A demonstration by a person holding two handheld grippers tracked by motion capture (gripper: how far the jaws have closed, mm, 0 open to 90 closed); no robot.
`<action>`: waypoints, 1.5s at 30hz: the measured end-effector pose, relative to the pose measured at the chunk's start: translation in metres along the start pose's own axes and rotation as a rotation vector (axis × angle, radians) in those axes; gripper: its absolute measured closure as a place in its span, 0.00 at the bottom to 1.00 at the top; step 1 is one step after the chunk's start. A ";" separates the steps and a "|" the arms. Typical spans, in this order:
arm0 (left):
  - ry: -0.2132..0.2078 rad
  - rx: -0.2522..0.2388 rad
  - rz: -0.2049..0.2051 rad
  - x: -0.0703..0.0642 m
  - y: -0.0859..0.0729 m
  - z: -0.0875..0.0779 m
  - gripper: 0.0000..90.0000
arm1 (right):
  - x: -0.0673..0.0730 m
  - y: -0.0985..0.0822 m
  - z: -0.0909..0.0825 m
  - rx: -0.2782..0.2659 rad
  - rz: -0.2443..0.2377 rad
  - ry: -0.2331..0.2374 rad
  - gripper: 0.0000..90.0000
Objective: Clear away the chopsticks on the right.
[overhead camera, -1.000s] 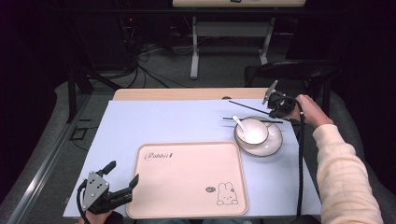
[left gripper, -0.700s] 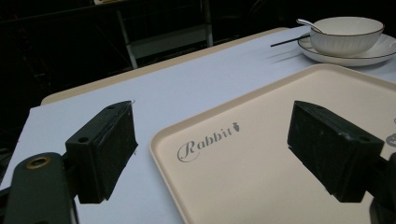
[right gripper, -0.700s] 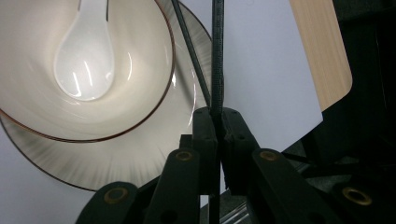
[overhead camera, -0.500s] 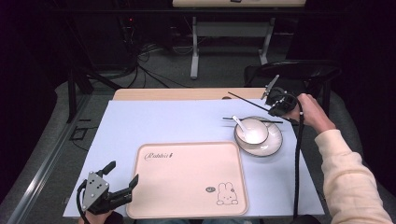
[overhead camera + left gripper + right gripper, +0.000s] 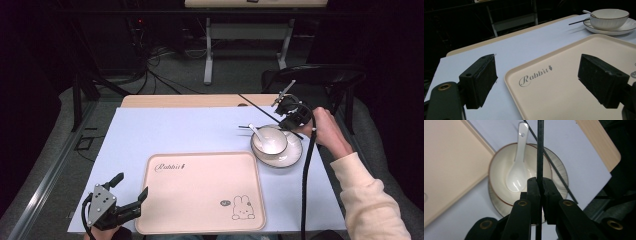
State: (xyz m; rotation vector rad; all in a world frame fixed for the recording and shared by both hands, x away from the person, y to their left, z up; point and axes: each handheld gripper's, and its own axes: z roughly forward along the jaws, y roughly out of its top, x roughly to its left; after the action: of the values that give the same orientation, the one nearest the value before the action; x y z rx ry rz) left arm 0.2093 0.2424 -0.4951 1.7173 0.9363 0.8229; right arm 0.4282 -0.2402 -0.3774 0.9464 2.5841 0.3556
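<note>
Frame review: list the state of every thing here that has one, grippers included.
Right gripper: shut on one black chopstick, lifted above the bowl.
Second chopstick: lying across the plate.
Bowl: upright on plate, holding a spoon.
Tray: bare.
Left gripper: open, nothing between its jaws.

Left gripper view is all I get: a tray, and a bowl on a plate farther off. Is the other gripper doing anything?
Observer: Yes. The right gripper is shut on one black chopstick, held over the bowl.
Visitor: My tray says "Rabbit". Is there a picture too?
Observer: Yes, a small rabbit drawing sits in the near right corner of the tray.
</note>
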 end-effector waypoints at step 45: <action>0.003 -0.002 0.003 0.000 0.000 0.000 0.17 | 0.155 -0.025 0.083 0.072 0.190 0.303 0.95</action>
State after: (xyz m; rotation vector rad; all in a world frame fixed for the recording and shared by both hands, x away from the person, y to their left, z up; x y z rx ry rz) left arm 0.2094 0.2422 -0.4951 1.7166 0.9351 0.8283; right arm 0.3385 -0.1478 -0.4994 1.2549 2.7987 0.4943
